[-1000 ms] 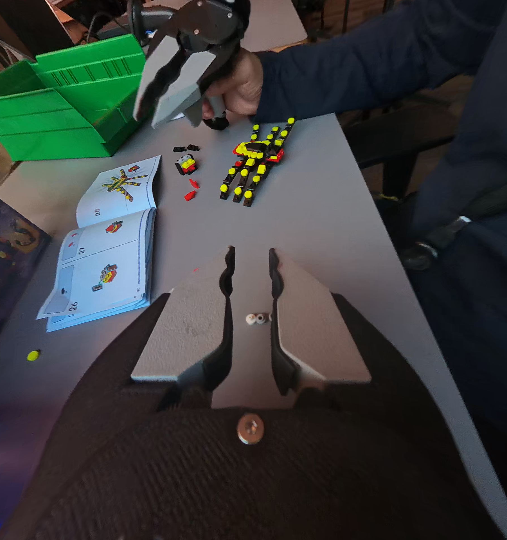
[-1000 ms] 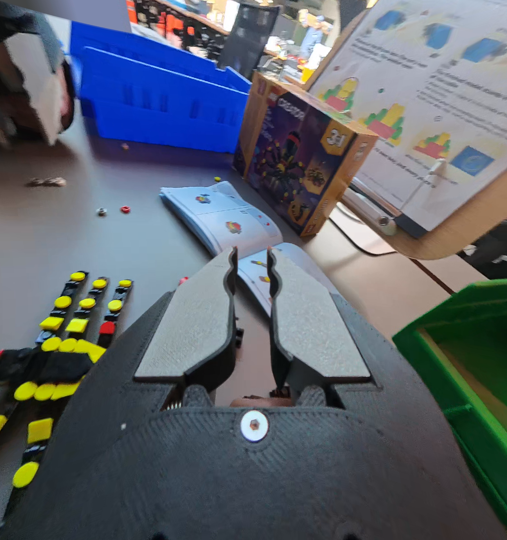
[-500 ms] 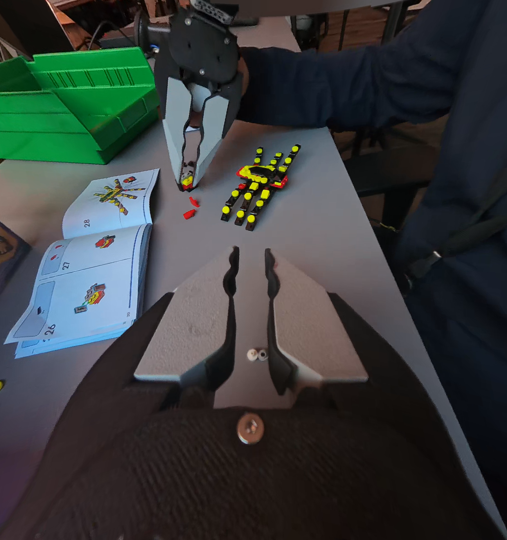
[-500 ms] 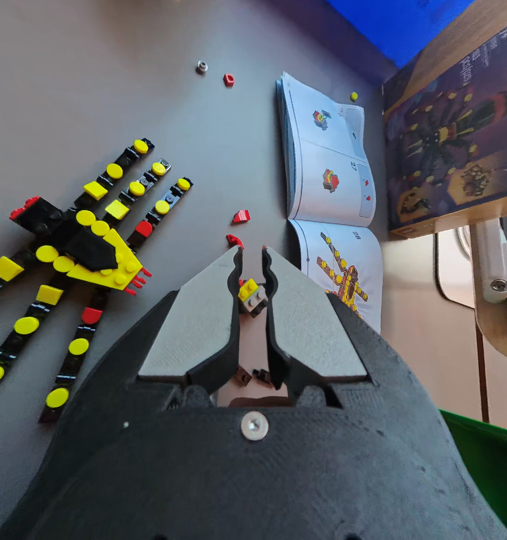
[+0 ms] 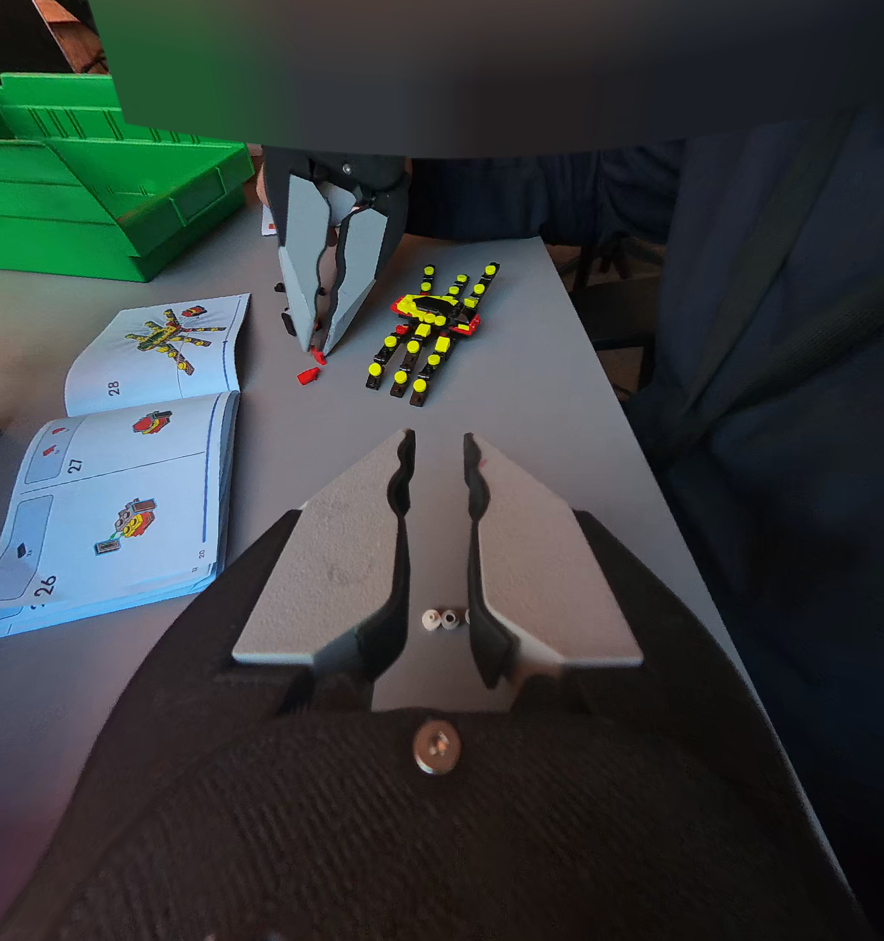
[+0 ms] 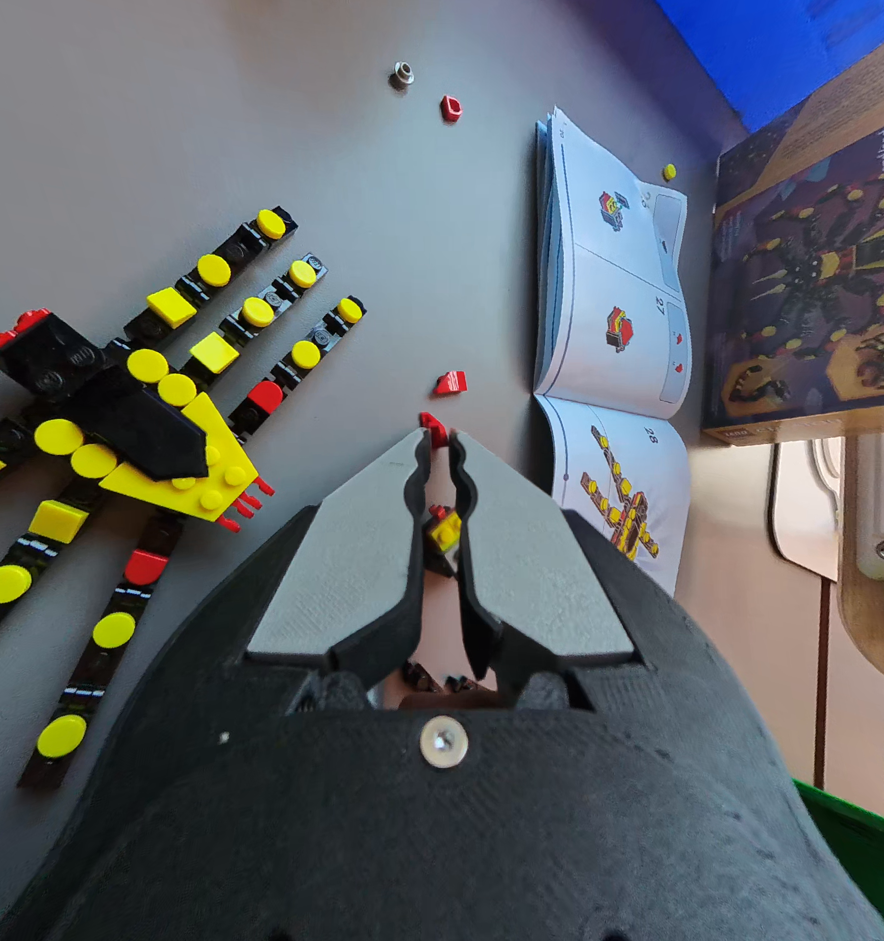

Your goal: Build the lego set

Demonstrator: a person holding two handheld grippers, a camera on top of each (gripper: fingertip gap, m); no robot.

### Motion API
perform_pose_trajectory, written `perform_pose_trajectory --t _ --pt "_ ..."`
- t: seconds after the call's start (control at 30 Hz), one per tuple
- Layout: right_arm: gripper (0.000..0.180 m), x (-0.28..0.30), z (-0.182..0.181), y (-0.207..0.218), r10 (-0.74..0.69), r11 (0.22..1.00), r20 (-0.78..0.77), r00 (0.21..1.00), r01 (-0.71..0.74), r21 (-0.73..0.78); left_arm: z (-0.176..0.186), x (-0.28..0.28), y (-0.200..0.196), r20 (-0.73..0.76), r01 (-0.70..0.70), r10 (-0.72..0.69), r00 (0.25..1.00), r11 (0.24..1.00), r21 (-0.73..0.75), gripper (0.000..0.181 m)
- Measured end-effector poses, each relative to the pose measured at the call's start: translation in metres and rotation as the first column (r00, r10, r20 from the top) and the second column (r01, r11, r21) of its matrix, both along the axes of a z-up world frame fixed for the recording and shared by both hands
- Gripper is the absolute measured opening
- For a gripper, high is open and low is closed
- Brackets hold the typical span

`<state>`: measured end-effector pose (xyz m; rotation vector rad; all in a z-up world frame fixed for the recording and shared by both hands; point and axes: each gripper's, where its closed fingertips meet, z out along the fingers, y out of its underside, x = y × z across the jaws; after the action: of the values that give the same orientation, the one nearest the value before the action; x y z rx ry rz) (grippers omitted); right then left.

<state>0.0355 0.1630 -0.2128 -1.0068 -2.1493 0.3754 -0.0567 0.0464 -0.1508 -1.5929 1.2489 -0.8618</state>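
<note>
The black and yellow spider model [image 6: 139, 433] lies flat on the grey table [image 6: 327, 153]; it also shows in the left wrist view [image 5: 429, 331]. My right gripper [image 6: 438, 435] points down at the table, its tips closed on a small red piece [image 6: 433, 426] that rests on the table. A small yellow, red and black sub-assembly [image 6: 442, 532] lies under its fingers, not held. The left wrist view shows the right gripper [image 5: 317, 349] on that red piece [image 5: 319, 357]. My left gripper [image 5: 438, 438] is open and empty above two small white round pieces [image 5: 439, 618].
Another red piece [image 6: 450, 383] lies just beyond my right tips. The open booklet [image 6: 613, 305], set box [image 6: 811, 280], a red piece [image 6: 451, 108], a grey round piece [image 6: 403, 76] and a yellow stud [image 6: 669, 172] lie nearby. A green bin [image 5: 98, 203] stands far left. Tip to tip, the grippers are about 15 centimeters apart. It is some 20 centimeters from my left tips to the yellow stud [image 6: 669, 172].
My right gripper swung down to the table, moved from over the small sub-assembly to the red piece, and narrowed its jaws on it. My left gripper hardly moved.
</note>
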Motion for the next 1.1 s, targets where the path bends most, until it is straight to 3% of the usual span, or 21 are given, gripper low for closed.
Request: perform_pose_trajectory --t 0.27,0.37,0.5,0.63,0.83,0.93,1.1 --pt "0.0 -0.001 0.016 0.004 -0.015 0.999 -0.087 0.996 0.018 0.042 -0.004 0.0 0.008 -0.031 -0.051 0.051 0.998 0.999 0.001 0.012" --pt "0.0 -0.005 0.044 0.006 -0.025 0.99 -0.236 0.971 0.057 0.128 0.002 0.003 0.026 -0.003 -0.15 0.15 0.989 0.988 -0.038 0.01" --pt "0.0 -0.012 0.094 -0.004 0.019 0.951 -0.469 0.883 0.128 0.28 0.022 0.013 0.055 0.081 -0.256 0.277 0.958 0.946 -0.2 0.012" --pt "0.0 -0.02 0.128 -0.038 0.157 0.926 -0.591 0.791 0.09 0.366 0.058 0.038 0.046 0.308 -0.006 0.122 0.943 0.937 -0.35 0.02" --pt "0.0 -0.023 0.152 -0.08 0.261 0.951 -0.699 0.666 -0.051 0.306 0.085 0.064 0.029 0.55 0.348 -0.052 0.833 0.822 -0.45 0.024" --pt "0.0 -0.022 0.155 -0.087 0.274 0.952 -0.71 0.648 -0.078 0.297 0.094 0.07 0.022 0.621 0.439 -0.102 0.777 0.795 -0.419 0.015" --pt "0.0 -0.021 0.159 -0.097 0.293 0.953 -0.724 0.625 -0.132 0.272 0.093 0.083 0.01 0.631 0.518 -0.18 0.755 0.753 -0.405 0.006"
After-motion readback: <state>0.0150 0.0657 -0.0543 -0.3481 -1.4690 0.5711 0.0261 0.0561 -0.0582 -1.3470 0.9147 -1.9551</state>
